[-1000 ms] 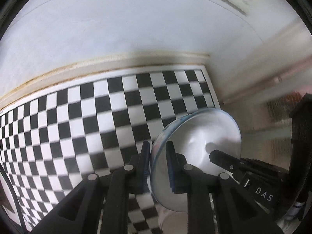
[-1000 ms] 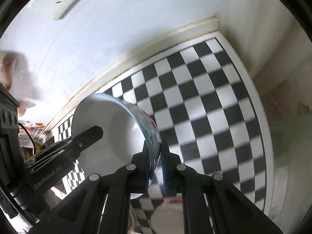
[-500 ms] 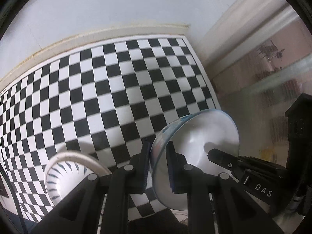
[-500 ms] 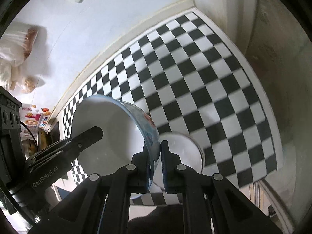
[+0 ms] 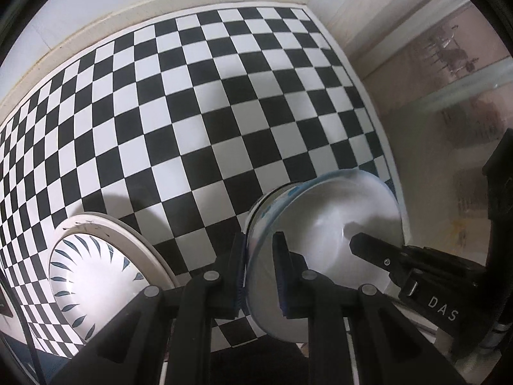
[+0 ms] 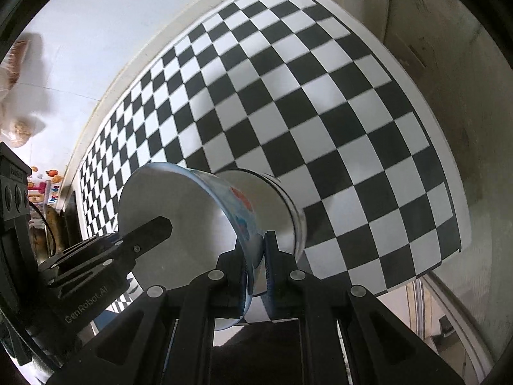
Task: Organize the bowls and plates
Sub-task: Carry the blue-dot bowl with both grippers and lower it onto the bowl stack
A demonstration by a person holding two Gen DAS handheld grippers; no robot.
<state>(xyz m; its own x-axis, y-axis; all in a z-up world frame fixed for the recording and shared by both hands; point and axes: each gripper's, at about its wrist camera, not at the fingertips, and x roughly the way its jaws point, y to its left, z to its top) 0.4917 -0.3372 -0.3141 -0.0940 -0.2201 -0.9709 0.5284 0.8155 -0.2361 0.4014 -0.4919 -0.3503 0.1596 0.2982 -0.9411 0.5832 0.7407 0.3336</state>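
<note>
A white bowl [image 5: 323, 240] with blue and red decoration on its outside hangs tilted between both grippers. My left gripper [image 5: 259, 256] is shut on its left rim. My right gripper [image 6: 256, 253] is shut on the opposite rim of the same bowl [image 6: 179, 221]. Directly below it a second white bowl [image 6: 272, 199] stands on the checkered tabletop [image 6: 336, 112], partly hidden by the held one; I cannot tell whether they touch. A white plate [image 5: 86, 272] with blue leaf marks lies to the left on the tabletop [image 5: 208, 112].
The checkered surface ends at a near edge under the grippers and at a right edge beside a beige wall [image 5: 400, 32]. A white wall runs along the back. Bags of food [image 6: 16, 128] and colourful packaging sit far left in the right wrist view.
Both grippers carried the bowl toward the table's near edge and lower. The blue-leaf plate came into the left wrist view, and the second white bowl now sits under the held bowl.
</note>
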